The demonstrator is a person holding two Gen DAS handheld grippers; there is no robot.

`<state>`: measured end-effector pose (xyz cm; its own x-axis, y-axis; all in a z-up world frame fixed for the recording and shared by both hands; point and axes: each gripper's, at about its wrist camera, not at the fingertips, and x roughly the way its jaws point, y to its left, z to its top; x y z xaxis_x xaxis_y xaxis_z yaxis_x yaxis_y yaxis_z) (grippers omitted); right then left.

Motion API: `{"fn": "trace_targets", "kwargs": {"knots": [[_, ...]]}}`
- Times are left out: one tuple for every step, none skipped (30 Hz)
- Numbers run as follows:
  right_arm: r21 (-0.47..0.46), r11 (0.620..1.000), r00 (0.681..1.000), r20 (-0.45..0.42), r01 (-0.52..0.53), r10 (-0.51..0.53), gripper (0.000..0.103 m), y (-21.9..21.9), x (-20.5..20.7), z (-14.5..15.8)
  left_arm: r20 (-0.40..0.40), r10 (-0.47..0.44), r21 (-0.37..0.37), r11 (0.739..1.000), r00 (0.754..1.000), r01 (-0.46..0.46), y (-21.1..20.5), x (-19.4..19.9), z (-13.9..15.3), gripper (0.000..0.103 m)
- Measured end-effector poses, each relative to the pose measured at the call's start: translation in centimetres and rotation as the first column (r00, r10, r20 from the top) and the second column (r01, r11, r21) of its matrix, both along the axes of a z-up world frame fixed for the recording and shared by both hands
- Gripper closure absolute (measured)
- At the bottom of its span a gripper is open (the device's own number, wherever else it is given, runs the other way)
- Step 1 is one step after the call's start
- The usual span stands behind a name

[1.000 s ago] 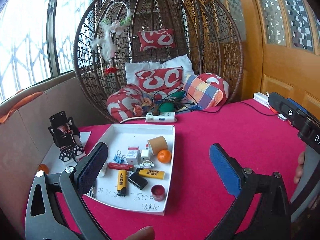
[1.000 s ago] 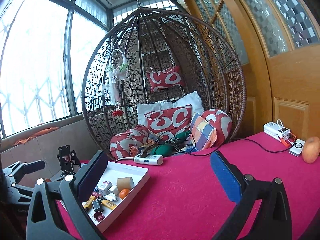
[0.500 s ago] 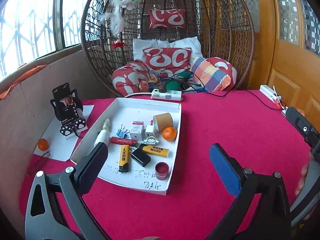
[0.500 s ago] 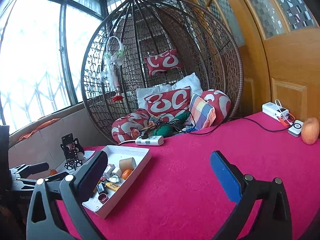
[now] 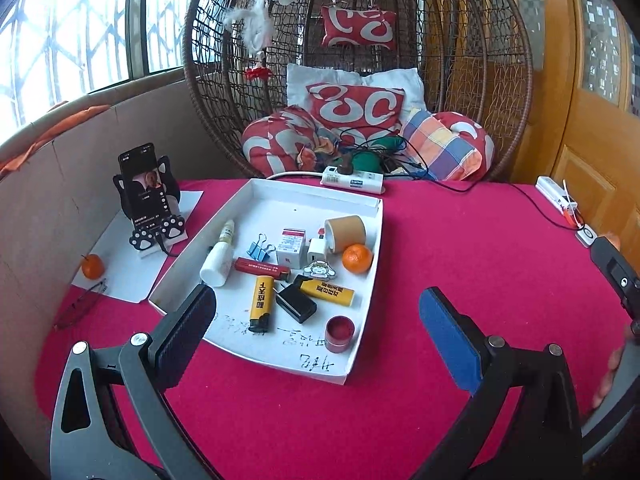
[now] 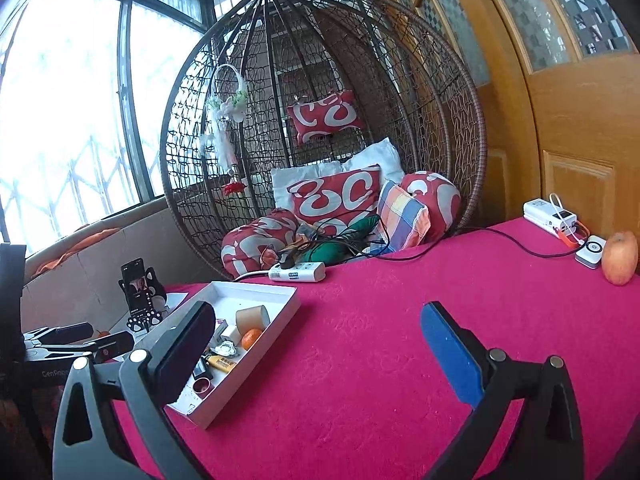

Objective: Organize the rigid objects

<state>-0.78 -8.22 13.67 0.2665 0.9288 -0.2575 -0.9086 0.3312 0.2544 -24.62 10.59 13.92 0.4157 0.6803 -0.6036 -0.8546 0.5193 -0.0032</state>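
A white tray point(image 5: 360, 364) lies on the red tablecloth. It holds a white bottle point(image 5: 218, 260), blue binder clips point(image 5: 260, 246), a small white box point(image 5: 291, 246), a cardboard roll point(image 5: 346, 232), a tangerine point(image 5: 357, 258), a red lighter point(image 5: 262, 268), two yellow lighters point(image 5: 262, 304), a black block point(image 5: 296, 304) and a red cap point(image 5: 339, 330). My left gripper point(image 5: 316, 308) hovers open over the tray's near end, holding nothing. My right gripper point(image 6: 316, 316) is open and empty above bare cloth, with the tray point(image 6: 280, 316) to its left.
A phone on a paw stand point(image 5: 148, 196), a loose tangerine point(image 5: 93, 266) and glasses point(image 5: 80, 304) lie left of the tray. A power strip point(image 5: 352, 180) and a wicker hanging chair point(image 6: 320, 120) sit behind. A power bank point(image 6: 550, 212) and an apple point(image 6: 620, 258) are at the far right.
The left gripper has risen and drawn back, so the whole tray now shows between its fingers. The right view has shifted slightly. Both grippers stay open.
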Motion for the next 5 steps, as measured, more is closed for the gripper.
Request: {"fn": "trace_targets", "kwargs": {"knots": [[-0.002,1.000,1.000,-0.001,0.000,0.000,0.000,0.02,0.00,-0.05,0.001,0.000,-0.001,1.000,1.000,0.000,0.01,-0.02,0.00,0.001],[-0.004,1.000,1.000,-0.001,0.001,-0.001,0.000,0.09,0.01,-0.06,0.003,0.000,0.001,1.000,1.000,0.000,0.00,-0.04,0.00,0.001],[-0.006,1.000,1.000,-0.001,0.001,-0.001,0.000,0.10,0.02,-0.08,0.003,0.001,0.003,1.000,1.000,-0.001,0.03,-0.04,0.01,0.001],[-0.007,1.000,1.000,-0.001,0.002,-0.002,0.000,0.11,-0.01,-0.09,0.003,0.001,0.005,1.000,1.000,-0.001,0.05,-0.04,0.00,0.001],[-0.009,1.000,1.000,-0.001,0.003,-0.003,0.000,0.16,0.01,-0.11,0.004,0.001,0.002,1.000,1.000,-0.001,0.07,-0.05,-0.02,0.001]]}}
